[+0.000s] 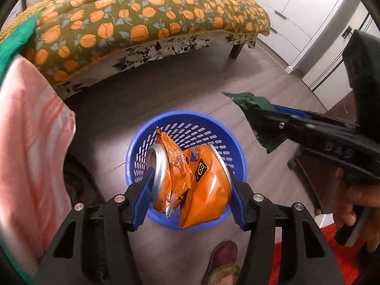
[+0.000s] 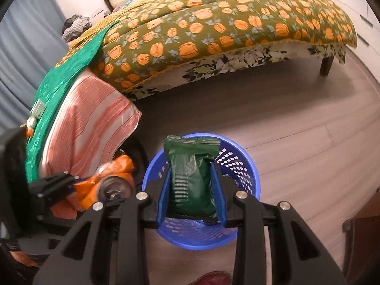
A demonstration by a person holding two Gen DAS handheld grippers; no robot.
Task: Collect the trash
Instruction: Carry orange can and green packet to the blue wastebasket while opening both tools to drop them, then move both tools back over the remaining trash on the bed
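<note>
My left gripper point(image 1: 190, 173) is shut on an orange snack wrapper point(image 1: 201, 190) and a crushed silver-topped can point(image 1: 158, 168), held right above a blue perforated trash basket point(image 1: 190, 128) on the floor. My right gripper point(image 2: 191, 182) is shut on a dark green snack wrapper point(image 2: 191, 178), held over the same basket point(image 2: 237, 166). In the left wrist view the right gripper point(image 1: 261, 118) comes in from the right with the green wrapper point(image 1: 247, 99). In the right wrist view the left gripper point(image 2: 78, 185) with the can point(image 2: 114, 186) is at the left.
A bed with an orange-patterned green cover point(image 2: 213, 30) stands behind the basket. A pink striped pillow point(image 2: 90, 123) and green cloth point(image 2: 61, 76) lie at the left. Wood floor point(image 2: 308, 118) surrounds the basket. A red rug point(image 1: 344, 261) and a slipper point(image 1: 223, 261) are near me.
</note>
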